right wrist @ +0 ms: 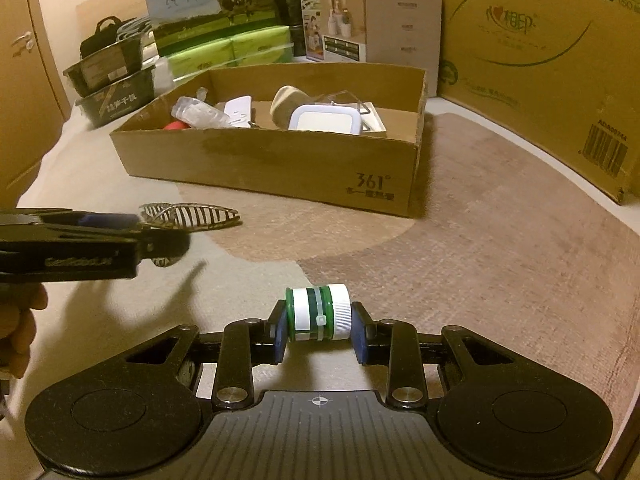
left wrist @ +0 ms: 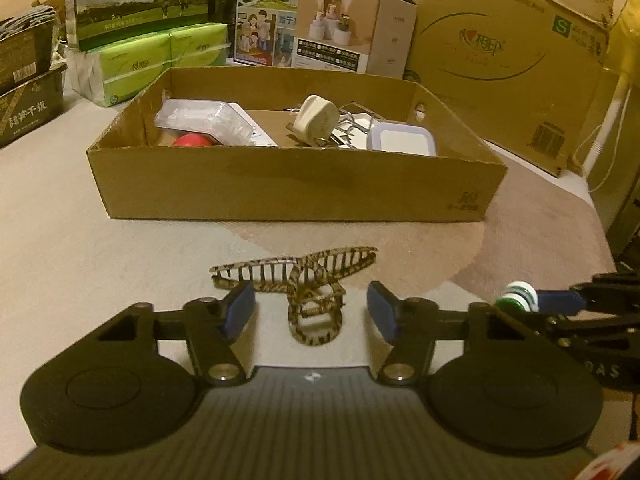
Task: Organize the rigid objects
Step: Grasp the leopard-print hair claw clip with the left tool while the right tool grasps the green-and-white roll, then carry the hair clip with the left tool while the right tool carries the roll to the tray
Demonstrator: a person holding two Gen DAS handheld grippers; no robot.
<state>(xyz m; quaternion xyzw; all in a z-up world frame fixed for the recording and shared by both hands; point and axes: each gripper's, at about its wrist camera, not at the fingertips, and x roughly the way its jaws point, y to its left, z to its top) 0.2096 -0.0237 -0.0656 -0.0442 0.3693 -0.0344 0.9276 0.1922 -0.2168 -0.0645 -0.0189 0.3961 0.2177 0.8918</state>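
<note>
A tortoiseshell hair claw clip (left wrist: 304,284) lies on the carpet between the pads of my left gripper (left wrist: 312,312), which is open around it without touching. The clip also shows in the right wrist view (right wrist: 196,216). My right gripper (right wrist: 319,330) is shut on a small green bottle with a white cap (right wrist: 318,317), held sideways just above the floor. The bottle also shows at the right in the left wrist view (left wrist: 516,298). A low cardboard box (left wrist: 296,188) ahead holds several items, among them a white lidded container (left wrist: 402,142) and a red ball (left wrist: 191,141).
Milk cartons, green tissue packs (left wrist: 160,60) and a large cardboard carton (left wrist: 512,64) stand behind the box. Dark crates (right wrist: 112,84) sit at the far left. A brown rug patch (right wrist: 480,248) covers the floor to the right.
</note>
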